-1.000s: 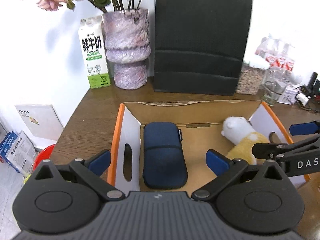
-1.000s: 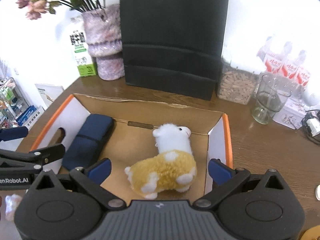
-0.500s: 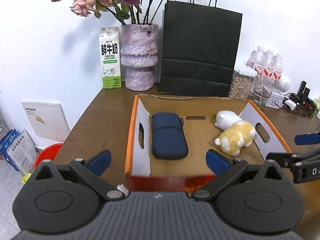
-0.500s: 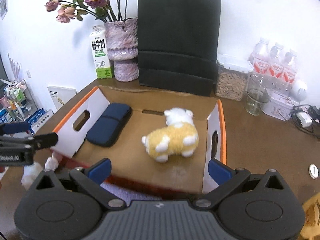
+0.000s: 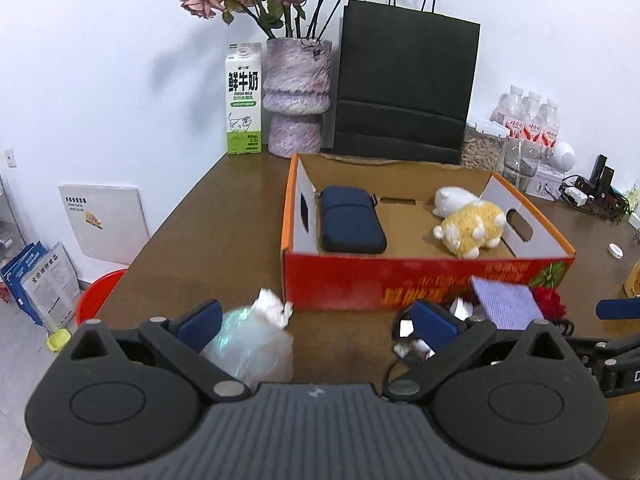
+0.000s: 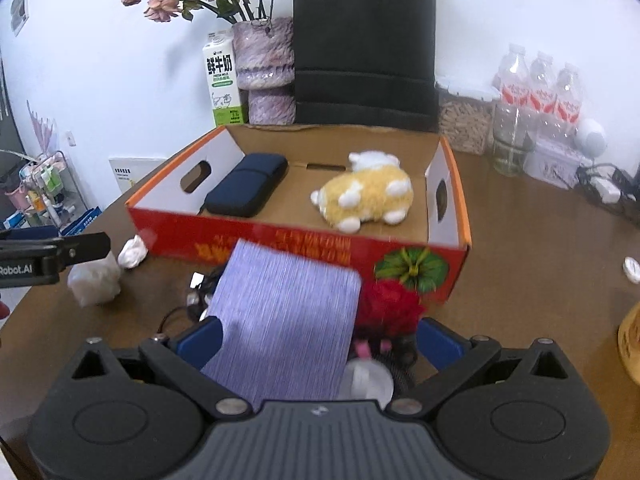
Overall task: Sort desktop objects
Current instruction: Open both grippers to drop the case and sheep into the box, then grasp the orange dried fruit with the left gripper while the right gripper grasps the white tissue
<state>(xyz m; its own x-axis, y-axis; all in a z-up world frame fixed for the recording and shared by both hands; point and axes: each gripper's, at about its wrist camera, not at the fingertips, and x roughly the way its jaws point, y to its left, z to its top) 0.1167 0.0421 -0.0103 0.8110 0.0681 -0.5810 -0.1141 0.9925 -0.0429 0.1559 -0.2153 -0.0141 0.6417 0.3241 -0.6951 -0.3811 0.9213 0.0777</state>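
A red cardboard box point(image 5: 400, 280) point(image 6: 304, 246) on the brown table holds a dark blue pouch point(image 5: 350, 220) point(image 6: 248, 190) at its left and a yellow and white plush toy point(image 5: 472, 226) point(image 6: 368, 198) at its right. In front of the box lie a crumpled clear bag with white tissue point(image 5: 252, 340) point(image 6: 96, 280), a purple striped notebook point(image 6: 284, 320) point(image 5: 506, 306), a red flower point(image 6: 390, 308) and a black cable with white plugs point(image 5: 408, 336). My left gripper point(image 5: 316, 322) is open and empty above the bag. My right gripper point(image 6: 318, 338) is open and empty over the notebook.
At the back stand a milk carton point(image 5: 243, 100), a purple vase of dried roses point(image 5: 298, 96), a black paper bag point(image 5: 406, 84), a jar of pellets point(image 6: 464, 120), a glass point(image 6: 510, 144) and water bottles point(image 6: 540, 88). Chargers and cables point(image 5: 592, 196) lie at the far right.
Both grippers have pulled back from over the box towards the table's front edge. The bag, notebook, flower and cable in front of the box have come into view.
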